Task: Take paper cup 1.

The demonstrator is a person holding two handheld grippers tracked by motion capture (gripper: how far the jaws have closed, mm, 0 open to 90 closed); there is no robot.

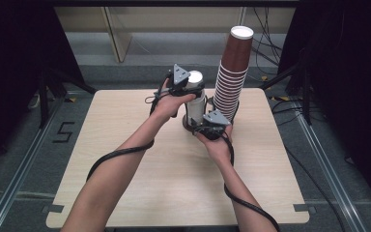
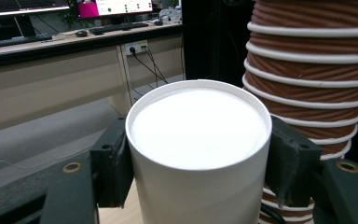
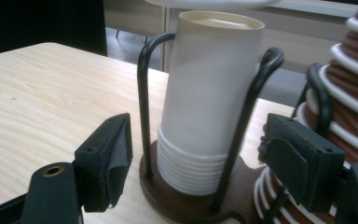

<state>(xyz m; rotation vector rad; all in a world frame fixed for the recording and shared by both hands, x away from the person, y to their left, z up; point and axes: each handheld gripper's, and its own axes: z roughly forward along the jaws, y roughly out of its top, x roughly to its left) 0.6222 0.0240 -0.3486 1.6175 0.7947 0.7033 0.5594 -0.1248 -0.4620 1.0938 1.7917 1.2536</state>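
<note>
An upturned white paper cup (image 2: 198,140) sits between the pads of my left gripper (image 2: 198,172), which is shut on it near its closed end. In the high view that cup (image 1: 194,77) hangs just above a stack of white cups (image 1: 196,108). The stack (image 3: 205,102) stands upside down in a black wire holder (image 3: 142,93) on a round brown base (image 3: 177,200). My right gripper (image 3: 193,154) is low at the holder's base. Its jaws stand on either side of the wire posts, open and apart from them. In the high view the right gripper (image 1: 207,126) is just in front of the holder.
A tall stack of brown ribbed cups (image 1: 232,72) rises right beside the holder, close to both grippers (image 3: 354,93). The holder sits at the far middle of a light wooden table (image 1: 125,159). Cables trail from both hands toward the near edge.
</note>
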